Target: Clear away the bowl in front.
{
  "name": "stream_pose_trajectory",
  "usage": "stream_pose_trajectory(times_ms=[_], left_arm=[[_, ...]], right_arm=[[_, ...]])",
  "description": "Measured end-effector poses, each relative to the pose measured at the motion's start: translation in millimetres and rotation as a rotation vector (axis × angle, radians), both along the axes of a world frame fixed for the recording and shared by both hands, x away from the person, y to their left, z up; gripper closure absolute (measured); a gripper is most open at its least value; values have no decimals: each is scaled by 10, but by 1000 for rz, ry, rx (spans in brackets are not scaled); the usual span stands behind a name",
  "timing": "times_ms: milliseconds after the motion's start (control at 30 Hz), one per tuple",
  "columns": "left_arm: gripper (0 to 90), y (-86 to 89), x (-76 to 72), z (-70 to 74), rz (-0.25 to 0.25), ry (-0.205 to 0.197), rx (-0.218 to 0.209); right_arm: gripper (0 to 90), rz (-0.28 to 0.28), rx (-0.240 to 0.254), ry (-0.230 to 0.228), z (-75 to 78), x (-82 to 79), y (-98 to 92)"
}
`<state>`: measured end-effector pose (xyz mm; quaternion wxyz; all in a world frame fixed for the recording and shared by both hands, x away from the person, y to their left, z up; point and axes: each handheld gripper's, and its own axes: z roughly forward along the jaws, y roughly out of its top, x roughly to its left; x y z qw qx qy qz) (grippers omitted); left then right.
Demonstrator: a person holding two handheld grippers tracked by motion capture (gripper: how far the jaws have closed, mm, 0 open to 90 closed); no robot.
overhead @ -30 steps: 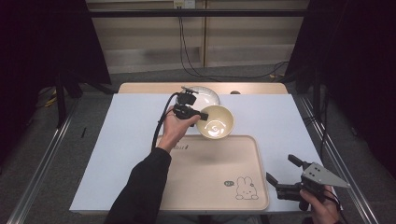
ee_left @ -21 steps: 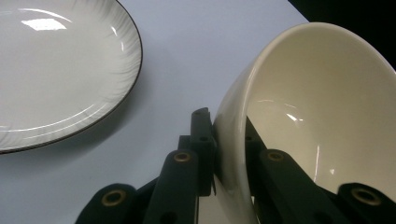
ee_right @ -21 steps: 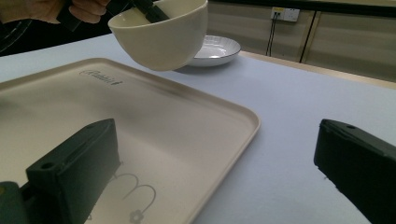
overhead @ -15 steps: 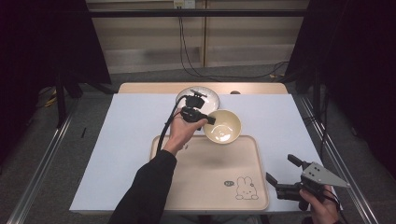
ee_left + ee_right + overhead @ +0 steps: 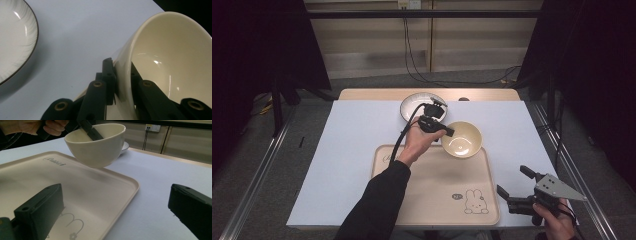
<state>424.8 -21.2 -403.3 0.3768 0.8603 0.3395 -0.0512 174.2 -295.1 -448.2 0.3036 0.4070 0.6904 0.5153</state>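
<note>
— Starting nearest the person: what is the right claw [image 5: 512, 192] doing?

— It waits low at the near right corner of the tray [image 5: 432, 200], its jaws wide apart and holding nothing. In the right gripper view the tray's rim runs between them.

— And beyond that?

— The tray lies on the white counter [image 5: 337, 150], with a rabbit drawing [image 5: 475, 202] toward its near right side. Farther on, the left claw [image 5: 446, 132] grips the cream bowl [image 5: 462, 139], one jaw inside the wall and one outside, as the left gripper view shows.

— Where is the bowl, exactly?

— It hangs above the tray's far right corner, not touching it; the right gripper view shows a gap and a shadow beneath. The bowl sits to the right of the left hand [image 5: 418, 142], tilted a little.

— So which hand is nearer it?

— The left holds it already. The right is well apart, across the tray. Lowering it onto the tray looks likely.

— Anything farther?

— A white plate [image 5: 414, 104] near the counter's far edge, just behind the left claw.
</note>
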Motion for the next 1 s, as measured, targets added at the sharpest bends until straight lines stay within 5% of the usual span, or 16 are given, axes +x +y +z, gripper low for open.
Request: stream_pose_trajectory(times_ms=[533, 1000], left_arm=[[827, -343, 14, -139, -18, 37, 28], [826, -459, 39, -337, -37, 53, 51]], right_arm=[[0, -2, -4, -4, -3, 3, 4], [0, 2, 2, 2, -2, -6, -3]])
